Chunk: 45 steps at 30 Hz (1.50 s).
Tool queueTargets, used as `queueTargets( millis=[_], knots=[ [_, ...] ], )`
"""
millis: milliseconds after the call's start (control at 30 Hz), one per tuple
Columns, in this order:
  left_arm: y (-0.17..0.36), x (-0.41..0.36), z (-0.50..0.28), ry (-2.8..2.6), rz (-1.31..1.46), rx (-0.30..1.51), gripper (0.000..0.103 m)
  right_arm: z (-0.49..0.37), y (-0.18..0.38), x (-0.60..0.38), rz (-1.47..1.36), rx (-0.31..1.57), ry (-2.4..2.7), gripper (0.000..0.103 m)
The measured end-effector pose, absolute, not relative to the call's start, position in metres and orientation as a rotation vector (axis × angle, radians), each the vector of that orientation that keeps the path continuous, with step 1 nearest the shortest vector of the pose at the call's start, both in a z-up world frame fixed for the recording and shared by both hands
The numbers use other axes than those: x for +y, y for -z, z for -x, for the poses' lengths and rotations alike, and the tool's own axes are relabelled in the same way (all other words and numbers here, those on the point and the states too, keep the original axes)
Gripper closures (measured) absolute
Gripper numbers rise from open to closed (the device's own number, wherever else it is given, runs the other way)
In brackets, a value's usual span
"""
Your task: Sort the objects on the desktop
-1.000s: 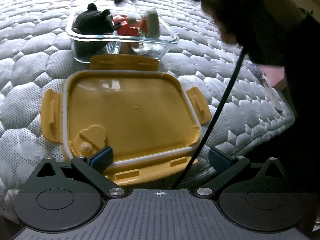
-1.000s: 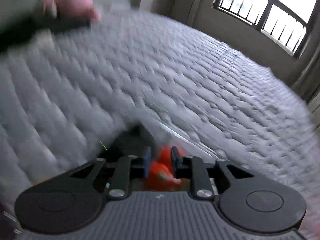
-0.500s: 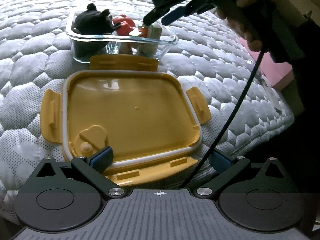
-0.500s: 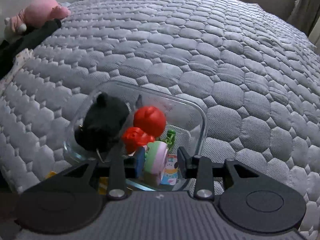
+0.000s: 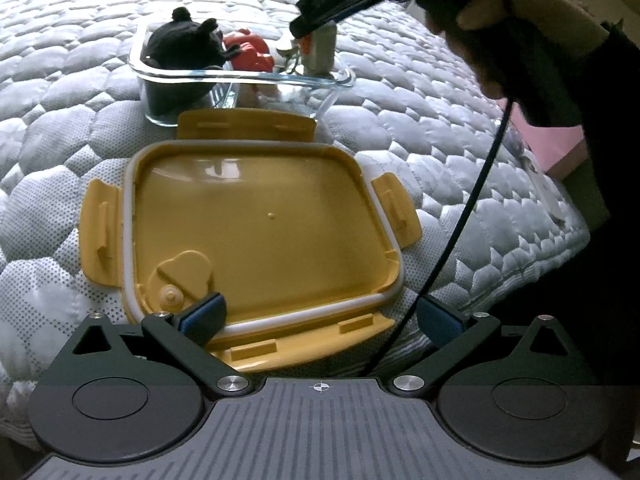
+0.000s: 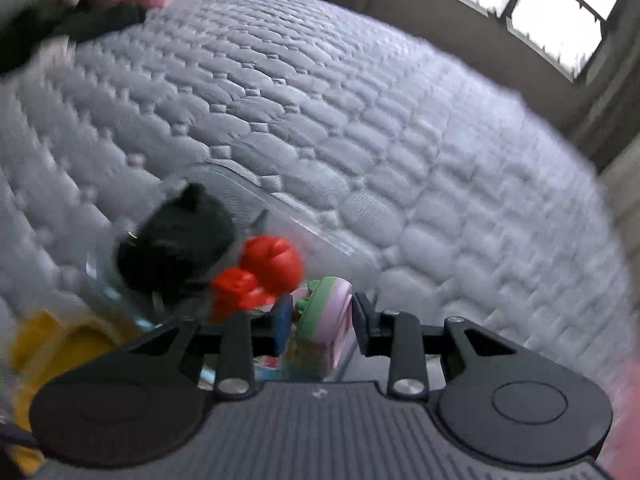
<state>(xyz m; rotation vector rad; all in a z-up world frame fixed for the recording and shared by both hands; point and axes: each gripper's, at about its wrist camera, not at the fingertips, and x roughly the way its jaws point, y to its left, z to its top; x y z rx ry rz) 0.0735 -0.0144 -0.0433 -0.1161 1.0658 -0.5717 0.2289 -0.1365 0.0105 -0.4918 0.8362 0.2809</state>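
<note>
Right wrist only: perhaps pink-green toy (image 6: 326, 312)

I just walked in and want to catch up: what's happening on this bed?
A person is sorting small toys into a clear glass container on the quilted grey mattress. The right gripper has just been closing around a pink-and-green toy over the container. The left gripper hangs open over the yellow plastic lid.
</note>
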Motion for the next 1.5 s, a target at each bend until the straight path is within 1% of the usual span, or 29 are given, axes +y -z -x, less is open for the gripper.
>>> queueTargets(
  millis=[167,300,367,400,433,467,500,567,633,667,733,833,933,967,1000,1067,1267,1333,1433,1500],
  knots=[
    [0.043,-0.013,-0.072,0.571,0.117,1.066,0.0,-0.221,0.013,-0.114,0.686,0.749,-0.317,0.073],
    [0.043,-0.011,-0.075,0.568,0.126,1.07,0.0,-0.214,0.013,-0.114,0.702,0.802,-0.361,0.073],
    [0.043,-0.013,-0.075,0.569,0.125,1.07,0.0,-0.211,0.008,-0.121,0.66,0.847,-0.364,0.062],
    [0.043,-0.013,-0.076,0.571,0.124,1.07,0.0,-0.209,0.004,-0.124,0.637,0.858,-0.359,0.05],
    [0.043,-0.014,-0.076,0.574,0.122,1.07,0.0,-0.207,-0.001,-0.128,0.615,0.847,-0.351,0.047],
    [0.043,-0.015,-0.075,0.575,0.117,1.07,0.0,-0.206,-0.006,-0.132,0.597,0.83,-0.346,0.047],
    [0.043,-0.016,-0.075,0.575,0.112,1.07,0.0,-0.206,-0.012,-0.137,0.575,0.813,-0.335,0.047],
    [0.043,-0.017,-0.075,0.574,0.106,1.07,0.0,-0.209,-0.023,-0.145,0.516,0.795,-0.306,0.051],
    [0.043,-0.017,-0.074,0.572,0.108,1.071,0.0,-0.217,-0.028,-0.153,0.435,0.82,-0.296,0.061],
    [0.043,-0.017,-0.074,0.572,0.11,1.07,0.0,-0.221,-0.026,-0.154,0.401,0.844,-0.298,0.062],
    [0.043,-0.016,-0.074,0.572,0.113,1.07,0.0,-0.228,-0.021,-0.157,0.346,0.892,-0.304,0.069],
    [0.043,-0.015,-0.073,0.573,0.109,1.069,0.0,-0.235,-0.013,-0.161,0.257,0.946,-0.326,0.069],
    [0.043,-0.016,-0.074,0.573,0.107,1.069,0.0,-0.235,-0.004,-0.159,0.249,0.994,-0.351,0.069],
    [0.043,-0.016,-0.074,0.573,0.107,1.069,0.0,-0.233,0.0,-0.157,0.26,1.001,-0.353,0.069],
    [0.044,-0.016,-0.074,0.573,0.106,1.069,0.0,-0.231,0.004,-0.155,0.279,0.999,-0.35,0.072],
    [0.044,-0.016,-0.074,0.573,0.106,1.068,0.0,-0.225,0.008,-0.148,0.341,0.949,-0.336,0.073],
    [0.044,-0.016,-0.073,0.572,0.101,1.068,0.0,-0.196,0.013,-0.112,0.685,0.647,-0.292,0.074],
    [0.044,-0.017,-0.073,0.572,0.099,1.068,0.0,-0.191,0.021,-0.103,0.799,0.578,-0.3,0.074],
    [0.044,-0.016,-0.073,0.574,0.1,1.067,0.0,-0.191,0.029,-0.101,0.859,0.576,-0.318,0.073],
    [0.044,-0.015,-0.073,0.575,0.101,1.067,0.0,-0.193,0.027,-0.106,0.827,0.639,-0.335,0.072]
  ],
)
